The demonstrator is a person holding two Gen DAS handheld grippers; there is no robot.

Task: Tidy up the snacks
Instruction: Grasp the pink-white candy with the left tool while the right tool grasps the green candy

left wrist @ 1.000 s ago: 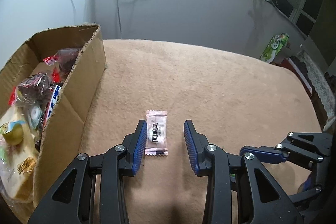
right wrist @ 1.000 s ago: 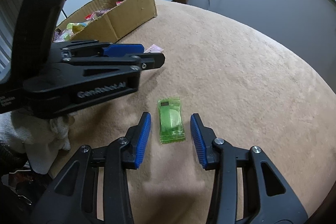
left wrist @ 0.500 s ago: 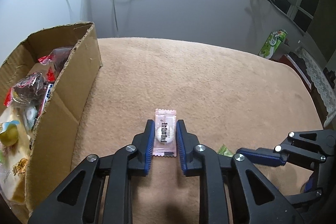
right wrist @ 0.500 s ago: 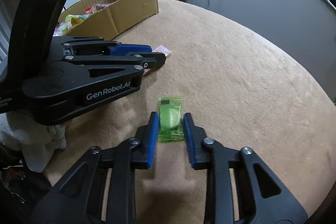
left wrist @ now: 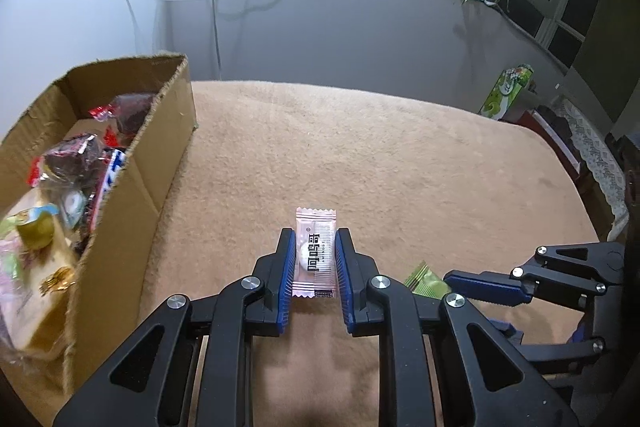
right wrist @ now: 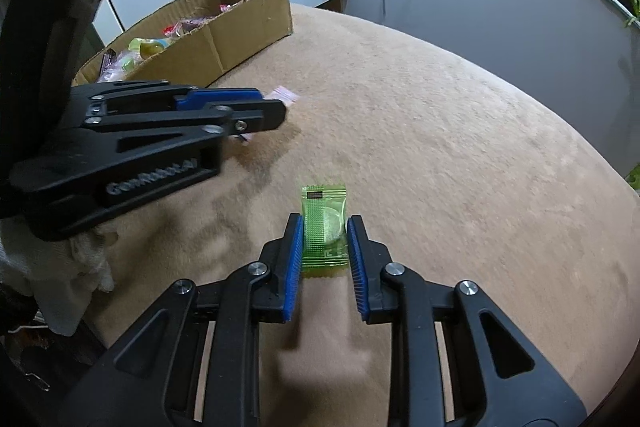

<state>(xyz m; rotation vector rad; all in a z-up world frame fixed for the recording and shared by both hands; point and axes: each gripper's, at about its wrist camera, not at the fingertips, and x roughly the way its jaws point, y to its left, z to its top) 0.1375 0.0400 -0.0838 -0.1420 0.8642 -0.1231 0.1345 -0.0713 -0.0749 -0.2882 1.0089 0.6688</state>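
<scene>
Both grippers tilt down at the tan cloth: the left gripper is clamped on a pink candy, the right gripper on a green candy. Only the left view looks into the cardboard box of snacks; the right view shows a white rag.

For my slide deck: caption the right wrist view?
Right gripper shut on a green candy packet on the tan cloth, left gripper beside it.

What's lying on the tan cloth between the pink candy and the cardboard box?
Nothing: in the left wrist view, bare cloth separates the pink candy from the cardboard box.
</scene>
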